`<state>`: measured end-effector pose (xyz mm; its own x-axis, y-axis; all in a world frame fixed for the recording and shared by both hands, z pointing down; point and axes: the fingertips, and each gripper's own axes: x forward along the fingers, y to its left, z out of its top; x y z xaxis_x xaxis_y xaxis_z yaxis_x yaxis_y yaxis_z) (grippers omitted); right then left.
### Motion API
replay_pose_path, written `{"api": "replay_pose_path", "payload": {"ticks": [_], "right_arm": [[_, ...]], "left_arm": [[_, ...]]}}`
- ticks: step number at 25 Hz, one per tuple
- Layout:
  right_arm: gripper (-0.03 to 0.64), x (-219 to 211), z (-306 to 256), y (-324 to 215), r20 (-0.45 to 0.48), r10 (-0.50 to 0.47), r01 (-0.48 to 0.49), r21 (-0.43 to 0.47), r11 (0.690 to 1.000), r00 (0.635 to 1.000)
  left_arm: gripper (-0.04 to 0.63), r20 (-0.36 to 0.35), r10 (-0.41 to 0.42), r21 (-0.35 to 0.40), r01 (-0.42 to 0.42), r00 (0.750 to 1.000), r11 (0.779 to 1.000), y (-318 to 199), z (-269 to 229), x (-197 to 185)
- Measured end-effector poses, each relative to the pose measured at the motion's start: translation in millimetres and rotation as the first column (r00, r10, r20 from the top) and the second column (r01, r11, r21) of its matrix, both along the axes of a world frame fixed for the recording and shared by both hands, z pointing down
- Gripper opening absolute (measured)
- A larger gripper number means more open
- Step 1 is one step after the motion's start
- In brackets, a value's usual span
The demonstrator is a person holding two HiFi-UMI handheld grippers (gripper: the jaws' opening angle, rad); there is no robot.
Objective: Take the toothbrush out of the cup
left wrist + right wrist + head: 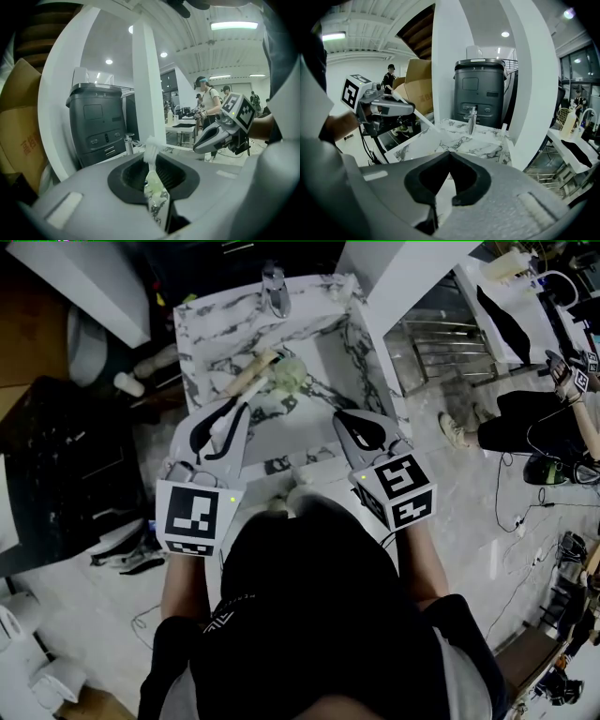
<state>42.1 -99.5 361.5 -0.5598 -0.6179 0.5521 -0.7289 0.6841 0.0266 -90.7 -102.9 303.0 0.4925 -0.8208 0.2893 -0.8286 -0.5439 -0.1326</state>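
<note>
Left gripper (228, 413): jaws pinched on the pale, cream-handled toothbrush (251, 374), which the left gripper view shows running up between the pads with its white bristle head standing beyond the tips. Right gripper (352, 423): jaws pressed together on nothing, held near the lower right of the basin and apart from the work. In the head view the brush slants from the left gripper toward the upper centre, and its far end lies just beside the translucent pale-green cup (289, 378), which stands in the white, grey-veined marble sink (202, 324) below the chrome tap (275, 289). Whether the brush end is clear of the cup rim cannot be told from these views. Hazards noted: nothing holds the cup, so a brush end that catches the rim on a sideways draw could tip or drag it across the basin. The grip also sits toward one end of a long handle, and a knock on the far end could twist the brush in the pads and drop it. Recommended: a straight draw away from the rim, with the cup watched.
</note>
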Motion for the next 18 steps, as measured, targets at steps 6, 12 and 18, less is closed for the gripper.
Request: {"api": "replay_pose_path", "payload": {"ticks": [6, 12, 18], "right_arm": [[0.003, -2.0, -3.9, 8.4, 0.003, 0.003, -0.003, 0.016, 1.0, 1.0], [0.003, -2.6, -10.3, 13.8, 0.019, 0.009, -0.01, 0.034, 0.999, 1.0], [0.003, 2.5, -12.3, 16.8, 0.019, 0.035, -0.036, 0.056, 0.998, 0.999]], "left_arm": [[0.066, 0.004, -0.009, 0.004, 0.009, 1.0, 1.0, 15.5, -6.9, -5.8], [0.066, 0.009, -0.014, 0.008, 0.014, 1.0, 1.0, 24.4, -10.4, -9.2], [0.066, 0.022, -0.018, -0.009, 0.018, 1.0, 1.0, 30.6, -3.8, -11.2]]}}
